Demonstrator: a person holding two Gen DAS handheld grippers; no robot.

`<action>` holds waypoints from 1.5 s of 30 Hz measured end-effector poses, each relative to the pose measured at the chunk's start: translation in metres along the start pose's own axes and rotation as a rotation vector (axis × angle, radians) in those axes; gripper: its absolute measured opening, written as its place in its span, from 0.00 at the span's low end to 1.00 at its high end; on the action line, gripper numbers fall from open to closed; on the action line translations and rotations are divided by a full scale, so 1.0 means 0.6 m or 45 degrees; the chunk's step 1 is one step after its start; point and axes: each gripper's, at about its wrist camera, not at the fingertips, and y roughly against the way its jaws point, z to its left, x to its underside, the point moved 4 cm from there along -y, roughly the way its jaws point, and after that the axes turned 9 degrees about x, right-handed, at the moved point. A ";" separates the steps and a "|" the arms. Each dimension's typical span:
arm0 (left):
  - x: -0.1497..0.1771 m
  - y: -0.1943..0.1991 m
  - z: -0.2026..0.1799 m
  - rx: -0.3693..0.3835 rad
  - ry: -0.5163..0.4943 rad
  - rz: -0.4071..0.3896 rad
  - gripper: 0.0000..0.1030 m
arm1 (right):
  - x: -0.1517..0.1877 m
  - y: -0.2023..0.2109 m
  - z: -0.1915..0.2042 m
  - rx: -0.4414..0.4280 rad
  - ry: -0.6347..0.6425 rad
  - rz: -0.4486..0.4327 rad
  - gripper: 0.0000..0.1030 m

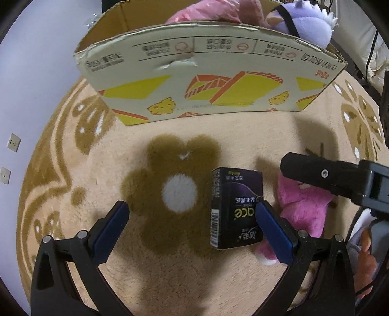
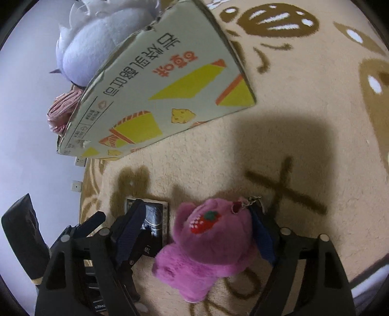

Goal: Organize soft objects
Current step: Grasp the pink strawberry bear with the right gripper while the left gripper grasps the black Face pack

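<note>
A: Start with the biggest thing we see, the cream rug (image 1: 170,279) with brown flower shapes; it fills most of both views.

B: Next the cardboard box (image 1: 206,80), printed with yellow and orange wedges, standing on the rug in the upper half of the left wrist view. In the right wrist view it leans across the upper left.

A: We can see a lavender plush (image 1: 304,21) at the box's upper right corner and something pink and crinkled (image 1: 214,12) (a bag, maybe; we cannot tell) showing over the rim.

B: Then the pink plush toy (image 2: 211,245) with a strawberry on it, lying on the rug at lower centre of the right wrist view.

A: The right gripper (image 2: 197,233) is spread wide with the toy between its fingers. The right-hand pad (image 2: 263,239) is touching the fur; the left-hand one is apart from it, over the dark packet (image 1: 237,206).

B: So it has no grip on the toy. That packet (a tissue pack by its look) lies flat just left of the toy.

A: In the left wrist view, the left gripper (image 1: 194,231) is spread too, above the rug. The packet lies just inside its right-hand pad (image 1: 274,233), whether touching we cannot tell, with a brown flower between the fingers.
</note>
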 end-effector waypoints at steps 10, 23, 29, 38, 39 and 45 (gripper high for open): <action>-0.016 -0.022 -0.030 0.006 -0.032 0.012 0.99 | -0.001 -0.012 0.001 -0.004 -0.028 0.017 0.84; -0.017 -0.059 -0.053 -0.005 -0.044 0.019 0.98 | 0.006 0.029 -0.012 0.179 0.063 -0.022 0.84; -0.003 -0.061 -0.042 -0.006 -0.056 0.046 0.88 | 0.022 0.014 -0.023 0.165 0.044 0.089 0.78; -0.004 -0.074 -0.051 0.002 -0.066 0.040 0.62 | 0.031 0.001 -0.009 0.185 0.077 0.062 0.58; -0.005 -0.073 -0.053 0.016 -0.066 0.037 0.59 | 0.030 0.000 -0.008 0.182 0.077 0.049 0.58; -0.003 -0.066 -0.056 0.031 -0.085 0.040 0.45 | 0.024 -0.001 0.002 0.176 0.100 -0.031 0.54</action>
